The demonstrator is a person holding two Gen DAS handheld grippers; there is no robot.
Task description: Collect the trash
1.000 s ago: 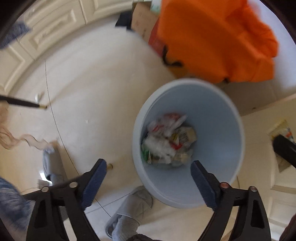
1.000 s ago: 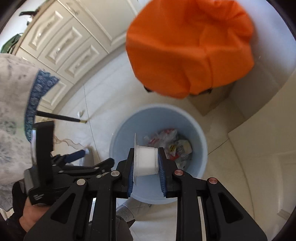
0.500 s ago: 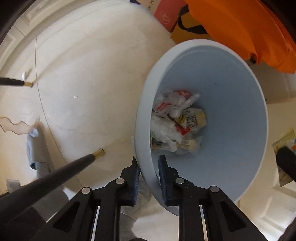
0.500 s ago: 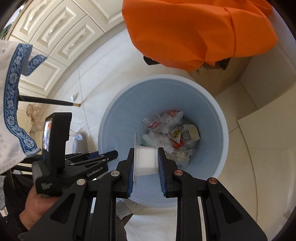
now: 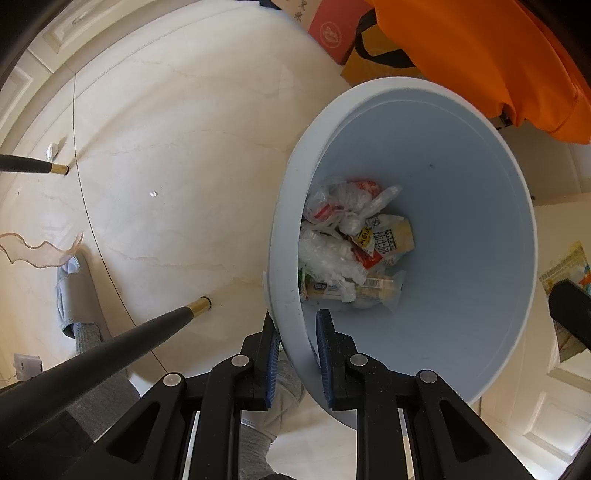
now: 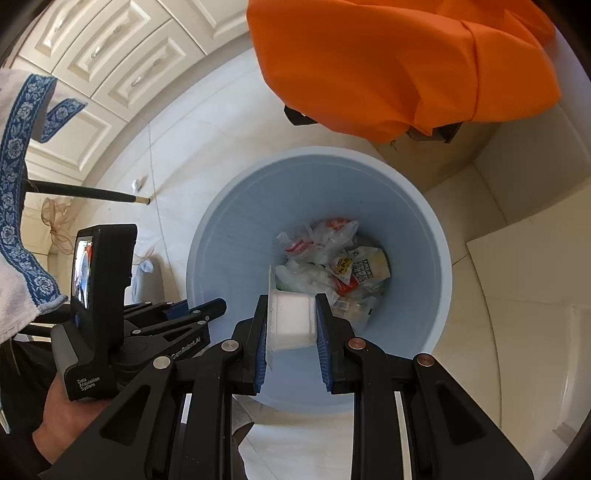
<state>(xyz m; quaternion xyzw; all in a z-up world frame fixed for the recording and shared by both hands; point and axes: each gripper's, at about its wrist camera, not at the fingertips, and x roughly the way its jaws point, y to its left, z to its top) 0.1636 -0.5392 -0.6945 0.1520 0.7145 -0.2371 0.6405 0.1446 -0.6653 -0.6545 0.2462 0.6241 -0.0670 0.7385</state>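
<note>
A pale blue trash bin (image 5: 461,155) stands on the floor with several wrappers and plastic bags (image 5: 351,243) at its bottom. My left gripper (image 5: 295,354) is shut on the bin's near rim, one finger outside and one inside. In the right wrist view the bin (image 6: 229,236) is below me. My right gripper (image 6: 290,332) is shut on a small white plastic cup (image 6: 291,321) and holds it over the bin's opening. The left gripper (image 6: 192,310) shows there at the bin's left rim.
An orange cloth (image 6: 388,59) drapes over cardboard boxes (image 5: 332,29) behind the bin. Black table legs (image 5: 110,347) with brass tips stand on the cream floor. A grey slipper (image 5: 74,291) is at left, and a crumpled scrap (image 6: 137,183) lies near the cabinets (image 6: 96,62).
My left gripper went from wide open to shut on the bin's rim. My right gripper carried the white cup lower and closer over the bin.
</note>
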